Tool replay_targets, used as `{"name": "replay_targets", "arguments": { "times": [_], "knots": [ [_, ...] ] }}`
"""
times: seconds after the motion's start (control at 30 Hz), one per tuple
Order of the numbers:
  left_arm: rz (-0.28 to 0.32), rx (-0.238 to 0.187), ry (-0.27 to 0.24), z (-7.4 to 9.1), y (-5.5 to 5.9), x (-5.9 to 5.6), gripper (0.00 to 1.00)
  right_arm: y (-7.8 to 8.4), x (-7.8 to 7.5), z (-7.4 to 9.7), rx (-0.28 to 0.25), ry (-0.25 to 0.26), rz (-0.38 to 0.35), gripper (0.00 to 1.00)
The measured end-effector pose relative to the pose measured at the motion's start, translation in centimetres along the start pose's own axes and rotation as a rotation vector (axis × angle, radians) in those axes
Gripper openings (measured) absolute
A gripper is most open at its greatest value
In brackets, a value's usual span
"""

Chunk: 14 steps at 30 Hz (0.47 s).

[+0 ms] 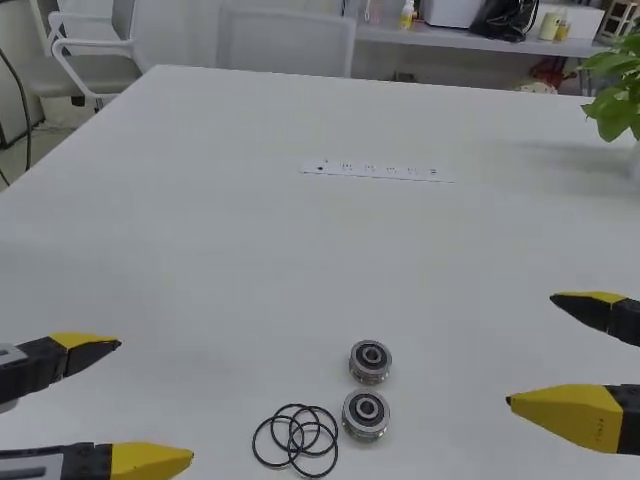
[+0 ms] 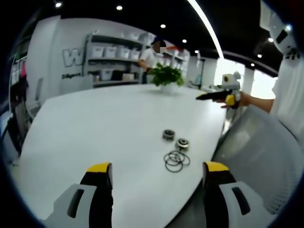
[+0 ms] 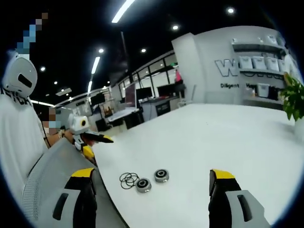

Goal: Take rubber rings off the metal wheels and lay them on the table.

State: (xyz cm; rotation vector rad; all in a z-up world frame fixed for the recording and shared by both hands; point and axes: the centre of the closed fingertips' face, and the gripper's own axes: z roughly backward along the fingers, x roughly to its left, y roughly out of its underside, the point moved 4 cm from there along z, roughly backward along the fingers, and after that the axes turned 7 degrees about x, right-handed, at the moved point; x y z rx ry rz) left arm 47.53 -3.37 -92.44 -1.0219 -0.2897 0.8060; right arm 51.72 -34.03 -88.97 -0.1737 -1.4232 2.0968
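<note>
Rings of thin black rubber (image 1: 296,438) lie piled on the white worktop (image 1: 300,250) beside two small round metal wheels (image 1: 370,361), so the job looks nearly or all done. Your left tool (image 1: 155,402) and right tool (image 1: 530,350) are both spread apart, holding nothing.

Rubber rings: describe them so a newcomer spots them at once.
On the big white table, look near the front edge. Left of the two metal wheels lies a loose heap of rubber rings: thin black overlapping hoops, unlike the chunky silver wheels.
</note>
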Motion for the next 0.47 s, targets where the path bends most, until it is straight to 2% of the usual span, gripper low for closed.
{"name": "replay_targets", "arguments": {
  "times": [0.23, 0.33, 0.47],
  "knots": [
    [0.014, -0.003, -0.008, 0.0, 0.2, 0.2, 0.79, 3.2, -0.4, -0.4, 0.063, 0.031, -0.057, 0.99],
    [0.019, -0.002, -0.006, -0.1, 0.3, 0.1, 0.79, 5.5, -0.6, -0.8, 0.159, 0.046, -0.068, 0.99],
    [0.021, 0.0, -0.005, -0.2, 0.4, 0.1, 0.79, 6.6, -0.6, -1.2, 0.193, 0.049, -0.065, 0.99]
  ]
}}
